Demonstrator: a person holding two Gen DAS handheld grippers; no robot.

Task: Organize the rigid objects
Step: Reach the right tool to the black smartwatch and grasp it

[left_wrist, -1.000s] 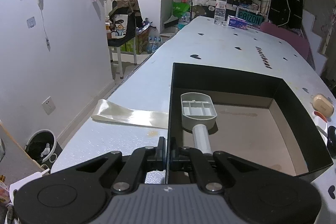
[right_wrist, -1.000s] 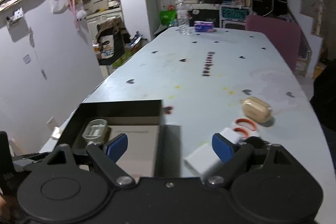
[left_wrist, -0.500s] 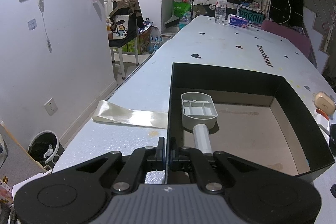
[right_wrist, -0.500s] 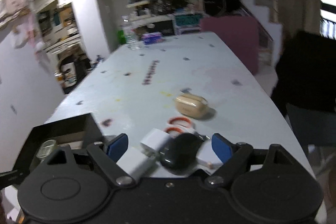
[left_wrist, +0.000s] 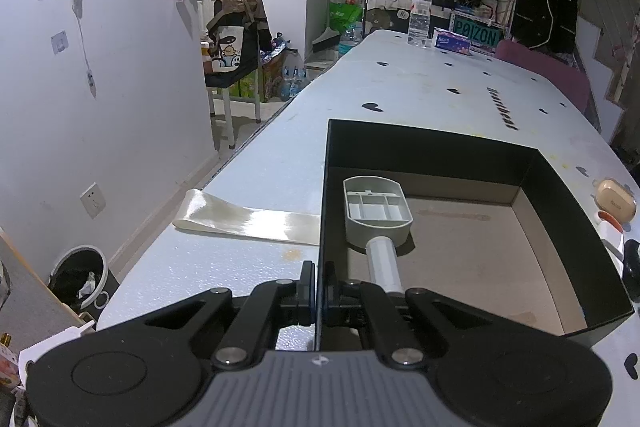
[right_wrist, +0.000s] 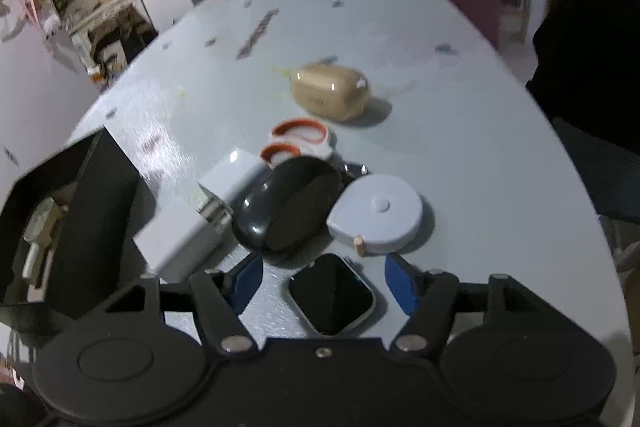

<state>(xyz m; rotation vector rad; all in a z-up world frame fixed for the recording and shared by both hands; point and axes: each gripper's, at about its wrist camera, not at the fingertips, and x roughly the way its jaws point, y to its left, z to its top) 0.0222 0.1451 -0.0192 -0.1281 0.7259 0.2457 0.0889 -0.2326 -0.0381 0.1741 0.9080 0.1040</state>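
Note:
My left gripper (left_wrist: 318, 291) is shut on the near left wall of a black open box (left_wrist: 440, 147). A grey scoop-like tool (left_wrist: 378, 215) lies inside the box. My right gripper (right_wrist: 326, 283) is open, its blue pads either side of a smartwatch face (right_wrist: 331, 293) on the table. Just beyond lie a black oval case (right_wrist: 286, 203), a white round tape measure (right_wrist: 378, 213), two white chargers (right_wrist: 176, 239), orange-rimmed white pieces (right_wrist: 298, 139) and a tan earbud case (right_wrist: 330, 91). The black box also shows in the right wrist view (right_wrist: 80, 195).
A strip of glossy tape (left_wrist: 244, 217) lies on the white table (left_wrist: 420, 83) left of the box. A water bottle (left_wrist: 419, 13) and tissue pack (left_wrist: 452, 41) stand at the far end. A bin (left_wrist: 78, 277) sits on the floor left.
My right gripper has swung right from the box to the cluster of small objects and dropped low over the smartwatch. The left gripper has held still on the box wall.

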